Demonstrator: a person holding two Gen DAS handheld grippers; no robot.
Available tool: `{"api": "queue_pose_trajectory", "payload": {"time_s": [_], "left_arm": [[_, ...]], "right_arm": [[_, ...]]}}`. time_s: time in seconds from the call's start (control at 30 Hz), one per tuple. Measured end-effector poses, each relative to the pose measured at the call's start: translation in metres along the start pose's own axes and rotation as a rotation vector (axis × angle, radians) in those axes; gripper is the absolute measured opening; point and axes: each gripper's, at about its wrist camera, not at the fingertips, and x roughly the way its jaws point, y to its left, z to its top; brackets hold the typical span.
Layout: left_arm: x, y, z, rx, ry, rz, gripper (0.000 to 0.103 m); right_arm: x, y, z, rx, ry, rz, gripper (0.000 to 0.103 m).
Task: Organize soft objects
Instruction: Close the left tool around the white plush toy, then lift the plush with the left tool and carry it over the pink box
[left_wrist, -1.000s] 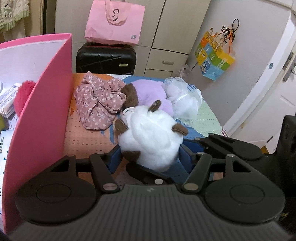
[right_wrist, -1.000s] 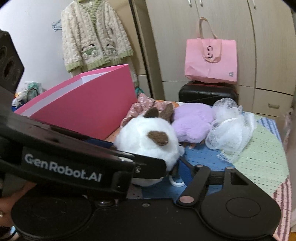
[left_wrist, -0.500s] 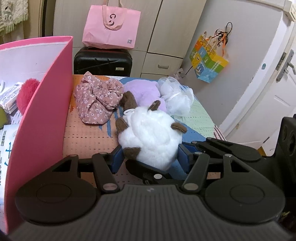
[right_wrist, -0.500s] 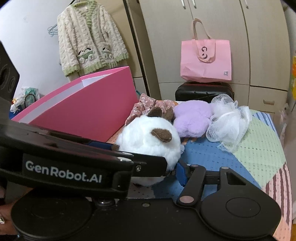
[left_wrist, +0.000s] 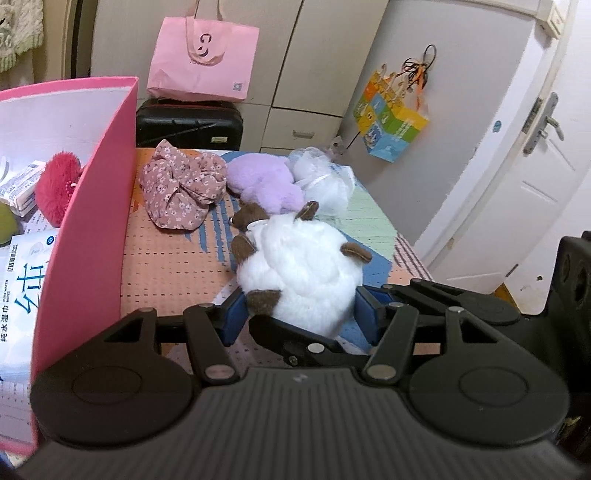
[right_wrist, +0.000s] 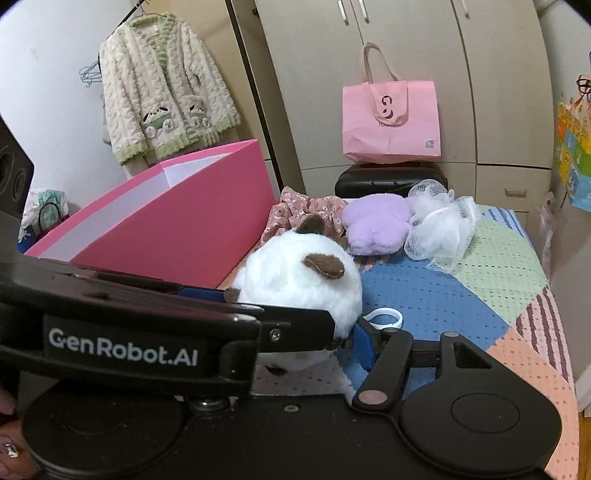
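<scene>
With both grippers clamped on it, the white plush ball (left_wrist: 299, 280) sits squeezed between the left gripper (left_wrist: 299, 314) and right gripper (right_wrist: 347, 332), above the patchwork table's (right_wrist: 491, 295) near edge, beside the pink box (left_wrist: 88, 229).

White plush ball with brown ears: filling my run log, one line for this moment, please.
held: white plush ball with brown ears | by: left tool, right tool | over: patchwork mat
</scene>
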Motion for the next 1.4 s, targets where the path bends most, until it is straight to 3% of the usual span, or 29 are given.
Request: {"api": "queue_pose_trajectory", "payload": {"time_s": [0.63, 0.93, 1.17, 1.4], "left_arm": [[-0.054, 0.001, -0.025, 0.054, -0.006, -0.083, 0.059], [-0.094, -0.003, -0.028, 0.105, -0.045, -0.107, 0.059], [-0.128, -0.004, -0.015, 0.132, -0.079, -0.112, 0.059], [-0.166, 0.005, 0.006, 0.155, -0.185, -0.085, 0.059]], "right_arm": [[-0.043, 0.046, -0.019, -0.058, -0.01, -0.04, 0.068], [-0.073, 0.082, -0.017, -0.159, -0.043, -0.083, 0.068], [-0.093, 0.114, 0.004, -0.267, -0.048, -0.127, 0.068], [-0.105, 0.141, 0.037, -0.338, -0.109, -0.108, 0.068]]}}
